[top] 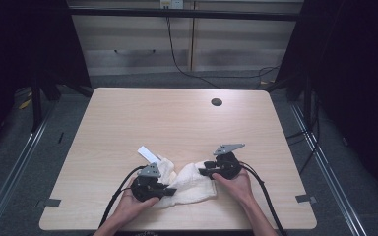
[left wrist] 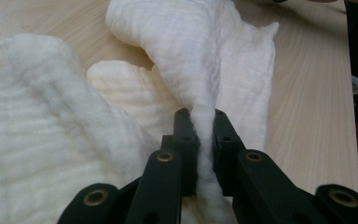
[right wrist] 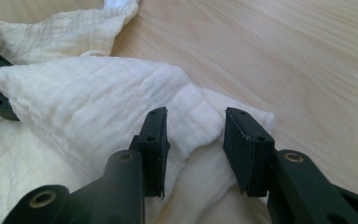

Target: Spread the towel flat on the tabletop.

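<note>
Left gripper [left wrist: 200, 114] pinches the white cloth [top: 192, 183]; right gripper [right wrist: 193, 123] gapes over its edge.

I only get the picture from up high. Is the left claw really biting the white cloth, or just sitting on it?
Observer: It is biting. In the left gripper view, the left gripper has a ridge of the white cloth squeezed between its shut jaws.
Operator: And the other claw?
Observer: The right gripper is open in its own view, with a gap between its pads, above the cloth's edge.
Operator: Is the cloth smooth?
Observer: No. Up close it has a crinkly, gauzy weave and lies in bunched folds on the wooden table.
</note>
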The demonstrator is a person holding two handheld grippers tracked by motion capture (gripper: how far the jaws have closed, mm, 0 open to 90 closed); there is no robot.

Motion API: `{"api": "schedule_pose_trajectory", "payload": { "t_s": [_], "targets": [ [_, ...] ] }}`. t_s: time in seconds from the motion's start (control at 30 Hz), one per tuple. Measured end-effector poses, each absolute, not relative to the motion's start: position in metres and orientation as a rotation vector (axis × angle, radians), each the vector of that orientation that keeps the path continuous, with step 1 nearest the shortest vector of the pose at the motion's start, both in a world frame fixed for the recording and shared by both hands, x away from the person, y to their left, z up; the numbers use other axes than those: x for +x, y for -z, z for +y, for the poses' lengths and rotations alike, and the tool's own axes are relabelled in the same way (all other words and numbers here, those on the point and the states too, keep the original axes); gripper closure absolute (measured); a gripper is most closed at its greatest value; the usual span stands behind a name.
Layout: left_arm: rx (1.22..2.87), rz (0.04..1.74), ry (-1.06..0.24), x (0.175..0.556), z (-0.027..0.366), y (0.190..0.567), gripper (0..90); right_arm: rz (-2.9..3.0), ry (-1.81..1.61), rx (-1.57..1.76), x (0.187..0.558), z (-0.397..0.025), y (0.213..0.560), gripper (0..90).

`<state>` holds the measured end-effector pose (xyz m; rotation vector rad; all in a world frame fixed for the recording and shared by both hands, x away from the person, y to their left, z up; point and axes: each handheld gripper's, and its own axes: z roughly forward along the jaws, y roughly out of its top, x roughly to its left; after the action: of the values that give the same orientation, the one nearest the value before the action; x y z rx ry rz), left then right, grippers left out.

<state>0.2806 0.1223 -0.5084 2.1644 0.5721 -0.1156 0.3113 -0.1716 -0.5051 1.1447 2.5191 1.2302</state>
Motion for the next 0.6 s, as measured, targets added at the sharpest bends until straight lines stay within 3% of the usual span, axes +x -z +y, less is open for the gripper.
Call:
{"api": "schedule_pose_trajectory", "payload": {
  "t_s": [0.23,0.47,0.6],
  "targets": [
    [2.165,0.575,0.115,0.281,0.123,0.508,83.4,2.513,-1.258,1.203,0.315,-0.176,0.508,85.9],
    [2.160,0.576,0.120,0.281,0.123,0.509,83.4,2.449,-1.329,1.231,0.316,-0.182,0.500,88.7],
    [2.155,0.579,0.117,0.279,0.124,0.508,75.9,2.410,-1.383,1.211,0.312,-0.189,0.488,88.8]
  ]
}}
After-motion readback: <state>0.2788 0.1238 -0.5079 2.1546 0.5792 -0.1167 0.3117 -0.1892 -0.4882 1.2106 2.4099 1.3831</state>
